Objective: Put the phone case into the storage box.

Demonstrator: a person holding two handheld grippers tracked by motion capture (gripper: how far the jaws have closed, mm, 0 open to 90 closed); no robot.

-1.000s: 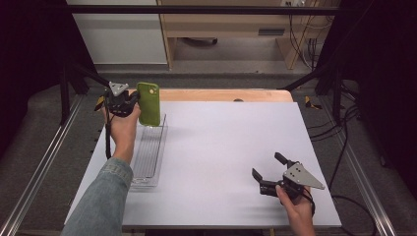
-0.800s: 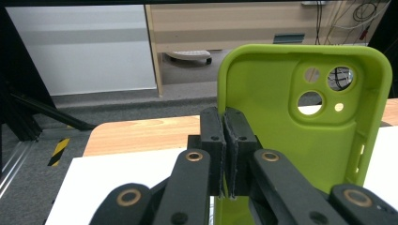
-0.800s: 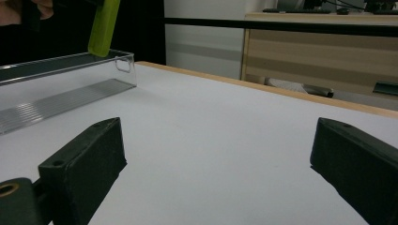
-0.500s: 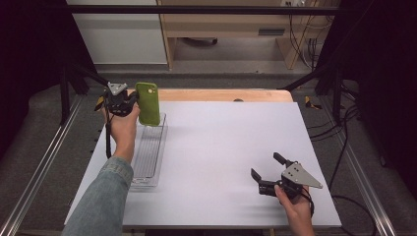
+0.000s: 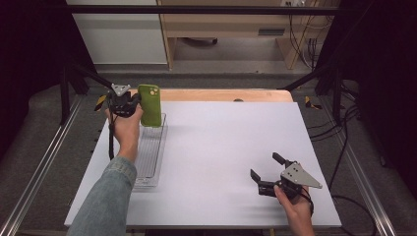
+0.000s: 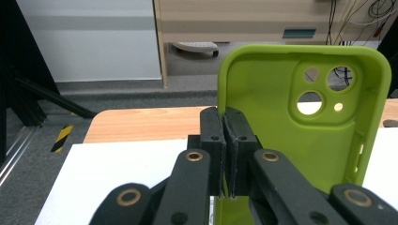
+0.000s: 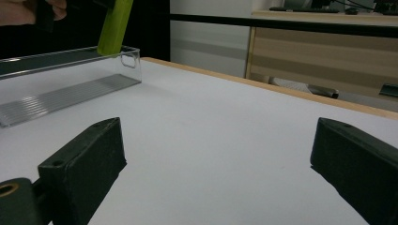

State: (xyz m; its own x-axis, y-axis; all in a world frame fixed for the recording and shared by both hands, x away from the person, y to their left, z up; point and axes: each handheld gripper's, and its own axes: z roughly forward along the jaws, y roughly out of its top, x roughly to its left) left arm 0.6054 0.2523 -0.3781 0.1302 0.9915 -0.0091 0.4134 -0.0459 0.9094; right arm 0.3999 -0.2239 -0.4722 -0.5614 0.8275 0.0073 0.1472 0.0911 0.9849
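Observation:
A lime green phone case hangs upright over the far end of a clear plastic tray. My left gripper is shut on the case's side edge. In the left gripper view the two pads pinch the thin rim, and the hollow inside of the case with its camera holes faces me. My right gripper rests low near the table's front right, open, with nothing between its jaws. In the right gripper view the gripper points across the bare white top toward the tray and the case.
A white table top with a wooden strip along its far edge. Black frame bars and metal rails flank the table. Cables trail on the floor at the right. A cabinet and desk stand behind.

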